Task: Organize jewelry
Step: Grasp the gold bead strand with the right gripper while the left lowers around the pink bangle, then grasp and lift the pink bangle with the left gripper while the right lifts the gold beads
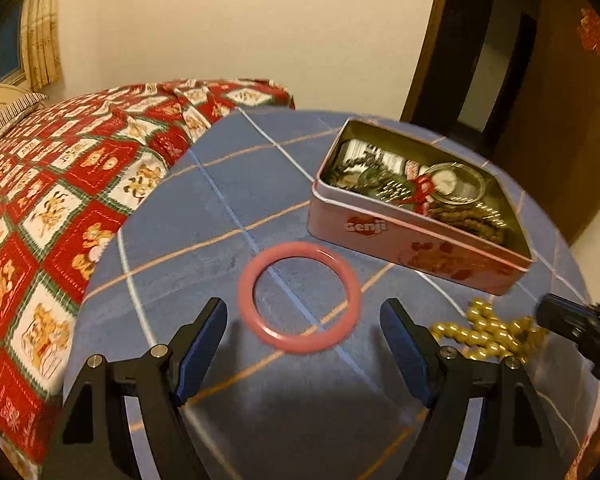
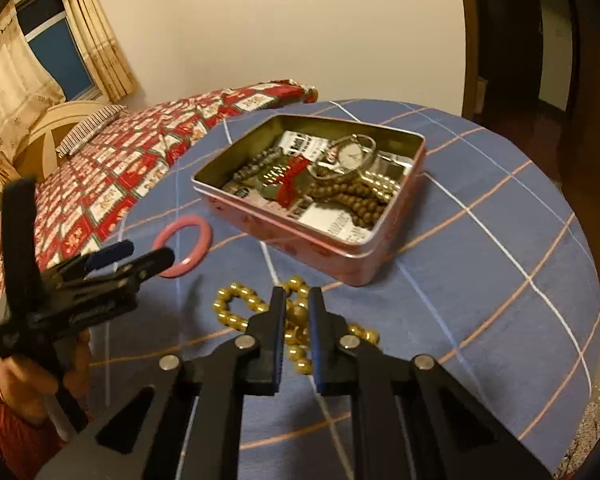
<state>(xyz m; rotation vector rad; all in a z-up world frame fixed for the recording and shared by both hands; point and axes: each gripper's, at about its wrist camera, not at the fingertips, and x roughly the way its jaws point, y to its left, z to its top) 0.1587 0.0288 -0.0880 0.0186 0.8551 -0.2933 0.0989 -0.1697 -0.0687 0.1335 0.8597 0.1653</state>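
Both tongs are low over the blue checked worktop (image 1: 220, 184). Left tongs (image 1: 304, 344) stand wide apart with nothing between the pads, their tips just short of the pink bangle (image 1: 299, 295), which lies flat on the cloth, untouched. Right tongs (image 2: 297, 320) are closed down to a narrow gap over the gold bead necklace (image 2: 236, 308); 1 bead shows in the slot between the blades, so they look closed on the strand, though a firm pinch is hard to confirm since the rest of the necklace lies slack on the worktop.

Judging progress: the pink tin (image 2: 284, 232) sits open beyond both pieces and already holds a good share of the jewelry, namely a wristwatch (image 2: 350, 156), brown bead strands (image 2: 352, 200), a red ribbon (image 2: 290, 178) and some darker pieces I cannot identify. Only 2 loose items remain on the cloth, the bangle and the gold necklace, so the task seems near its end, with 2 transfers into the tin left. No lid is in view.

Writing: the tin's side reads "Genji" in white letters on a red mark (image 1: 367, 227). Printed paper with black lettering lines the tin's floor, but it is too small and blurred to read.
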